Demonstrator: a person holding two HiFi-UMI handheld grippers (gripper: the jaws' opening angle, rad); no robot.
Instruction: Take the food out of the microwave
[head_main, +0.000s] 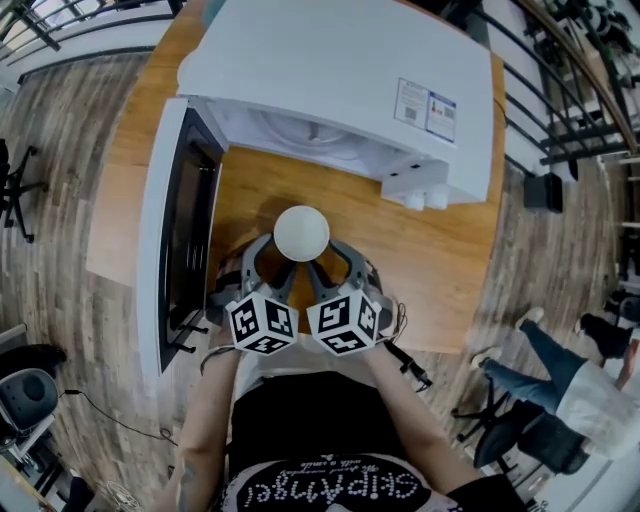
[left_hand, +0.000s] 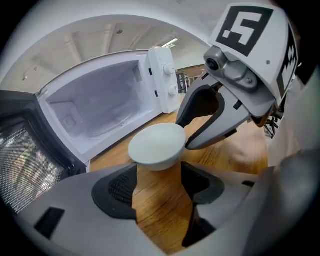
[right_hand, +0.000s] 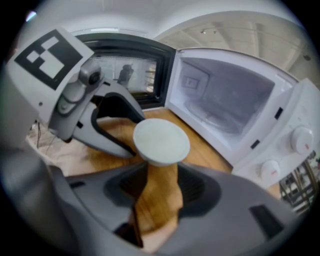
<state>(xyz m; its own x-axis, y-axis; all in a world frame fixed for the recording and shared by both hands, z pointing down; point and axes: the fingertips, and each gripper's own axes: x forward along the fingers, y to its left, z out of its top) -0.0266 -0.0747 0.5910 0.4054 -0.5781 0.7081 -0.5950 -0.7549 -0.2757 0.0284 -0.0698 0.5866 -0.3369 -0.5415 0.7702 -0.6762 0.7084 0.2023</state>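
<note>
A small white bowl (head_main: 301, 232) hangs just above the wooden table (head_main: 445, 270), in front of the open white microwave (head_main: 340, 80). My left gripper (head_main: 272, 258) and right gripper (head_main: 332, 262) meet at it from either side, each with its jaw tips closed against the bowl's sides. In the left gripper view the bowl (left_hand: 156, 146) sits between the tips of my left gripper (left_hand: 159, 167), with the right gripper (left_hand: 185, 134) touching its far side. The right gripper view mirrors this: bowl (right_hand: 161, 142), right gripper (right_hand: 159, 170), left gripper (right_hand: 136, 135). What the bowl holds is hidden.
The microwave door (head_main: 175, 230) stands swung out to the left, close beside my left gripper. Its cavity (left_hand: 100, 105) shows only the glass turntable. The table edge runs near my body. A person (head_main: 580, 390) and chairs are on the floor at right.
</note>
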